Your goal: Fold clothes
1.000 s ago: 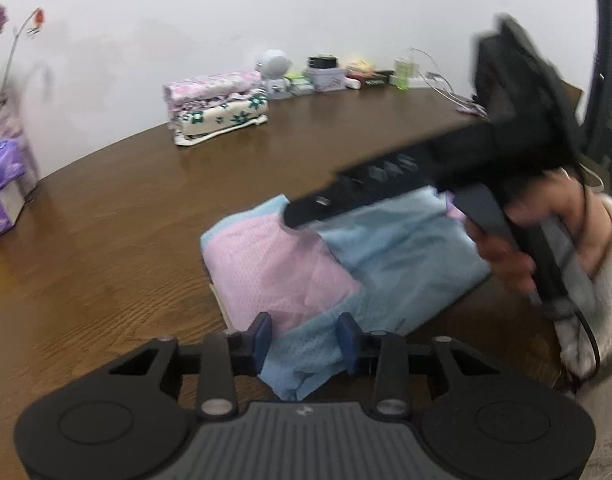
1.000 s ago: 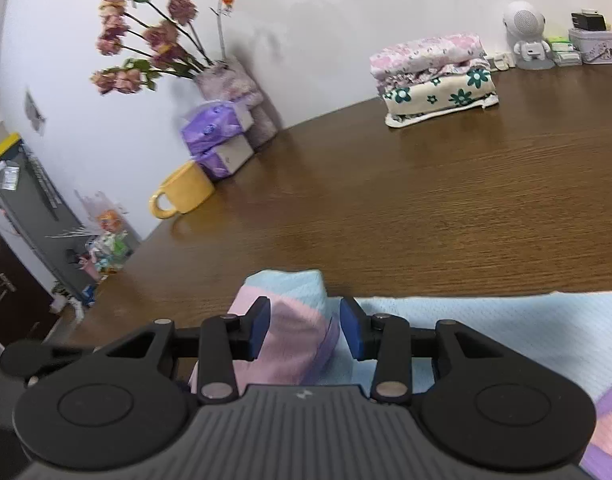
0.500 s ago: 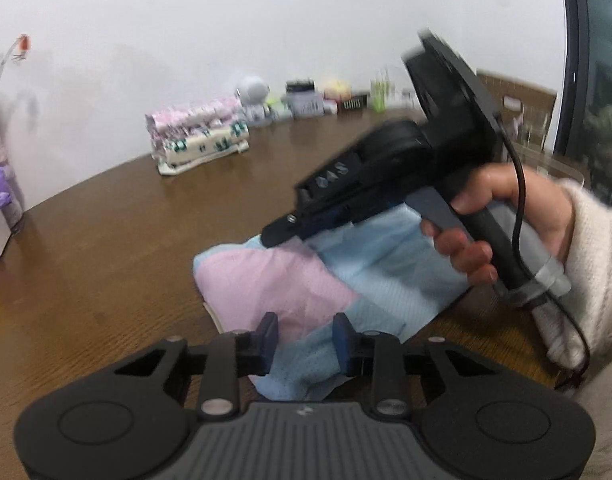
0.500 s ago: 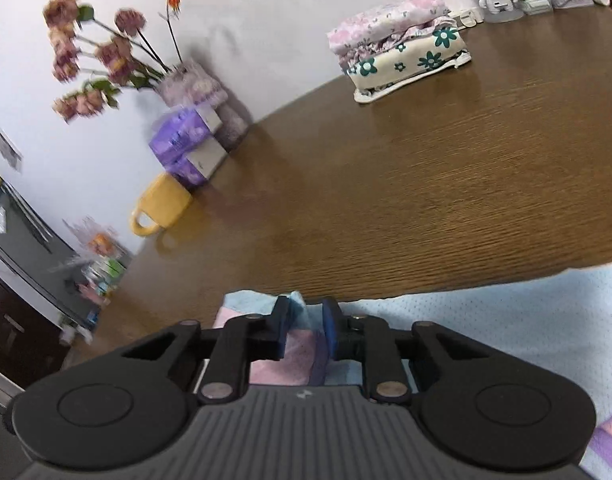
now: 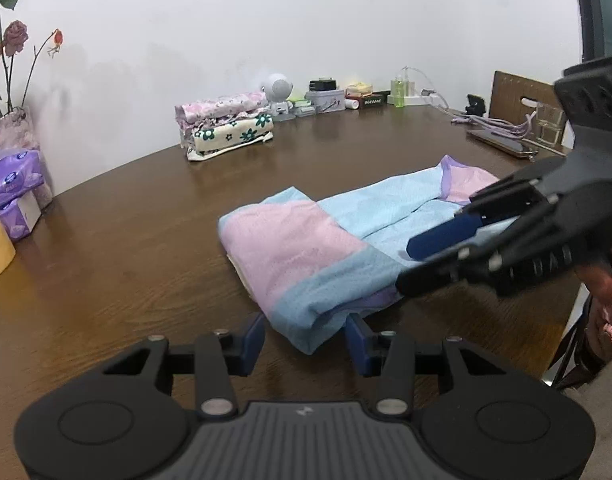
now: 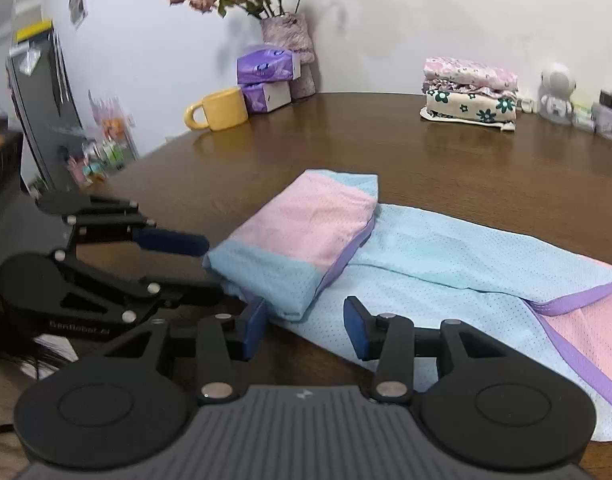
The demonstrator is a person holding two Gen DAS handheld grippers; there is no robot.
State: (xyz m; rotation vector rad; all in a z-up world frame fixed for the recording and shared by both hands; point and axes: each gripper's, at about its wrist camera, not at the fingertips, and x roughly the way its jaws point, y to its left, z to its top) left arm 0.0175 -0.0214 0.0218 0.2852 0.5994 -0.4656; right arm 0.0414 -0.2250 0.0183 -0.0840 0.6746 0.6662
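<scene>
We hold left gripper and right gripper fingers spread, gripping nothing; folded garment at 12 o'clock on worktop.

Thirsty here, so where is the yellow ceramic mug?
In the right wrist view, the yellow ceramic mug stands far left on the brown wooden table, beside the purple tissue packs.

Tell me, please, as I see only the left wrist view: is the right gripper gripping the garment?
Observer: No. In the right wrist view the right gripper is open, its jaws wide apart above the near edge of the garment.
Operator: Thank you. How does my left gripper look from that side?
Observer: The left gripper is open too, with its fingertips at the corner of the garment's folded end, not closed on it.
</scene>
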